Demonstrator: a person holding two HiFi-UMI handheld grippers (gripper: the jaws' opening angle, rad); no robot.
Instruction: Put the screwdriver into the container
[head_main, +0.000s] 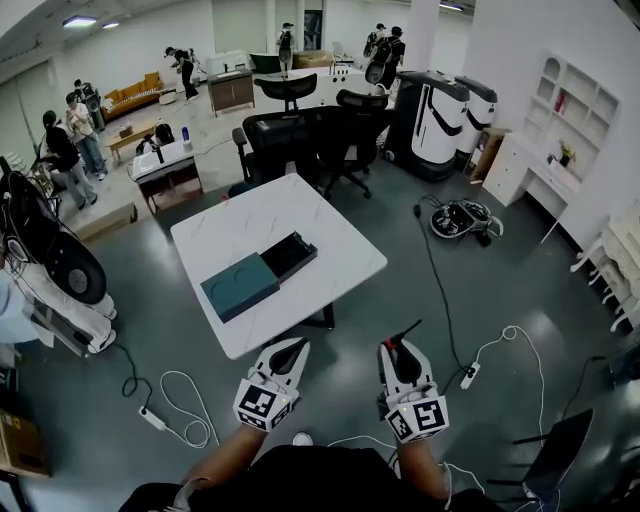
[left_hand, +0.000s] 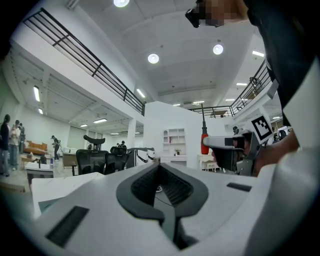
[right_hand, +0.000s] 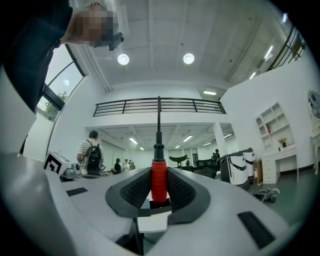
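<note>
One red-handled screwdriver stands upright at the centre of the right gripper view, its handle pinched between the pads of the right gripper. Lower centre in the head view, the left gripper has its jaws pressed together on nothing. Above both, the teal container lies on the white table, well apart from the screwdriver.

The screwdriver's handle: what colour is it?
The screwdriver handle is red, its shaft black; best seen in the right gripper view.
</note>
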